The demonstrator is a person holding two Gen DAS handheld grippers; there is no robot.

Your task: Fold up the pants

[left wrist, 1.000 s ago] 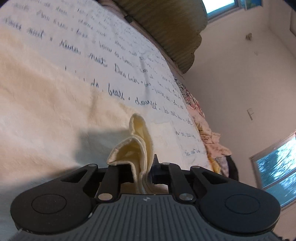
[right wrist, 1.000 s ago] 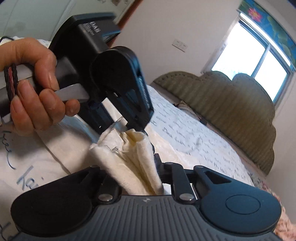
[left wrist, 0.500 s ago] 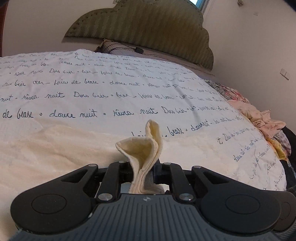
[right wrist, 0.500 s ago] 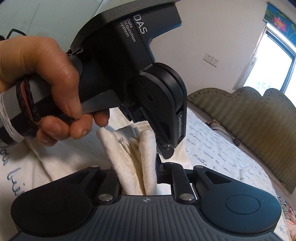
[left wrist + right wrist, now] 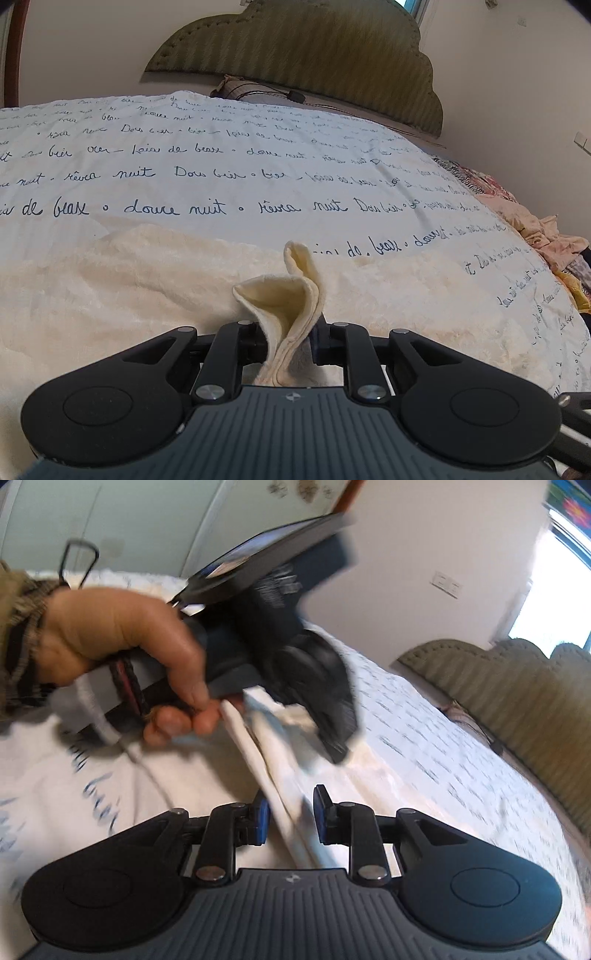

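The cream fleece pants [image 5: 110, 295] lie spread on the bed in the left wrist view. My left gripper [image 5: 286, 334] is shut on a bunched edge of the pants [image 5: 291, 306], which sticks up between the jaws. In the right wrist view my right gripper [image 5: 290, 818] has its jaws parted, and a strip of the pants [image 5: 280, 775] runs loosely through the gap. The left gripper [image 5: 325, 701], held by a hand [image 5: 122, 653], shows just ahead, clamped on the same cloth. This view is blurred.
The bed [image 5: 258, 173] has a white cover with blue script. A green padded headboard [image 5: 303, 62] stands at the far end. A heap of mixed clothes [image 5: 535, 229] lies at the bed's right edge. A window [image 5: 554, 587] is beyond.
My right gripper has opened and let go of the pants edge it held. The left gripper kept its grip, turned level over the bed and pulled the cloth away from the right one.
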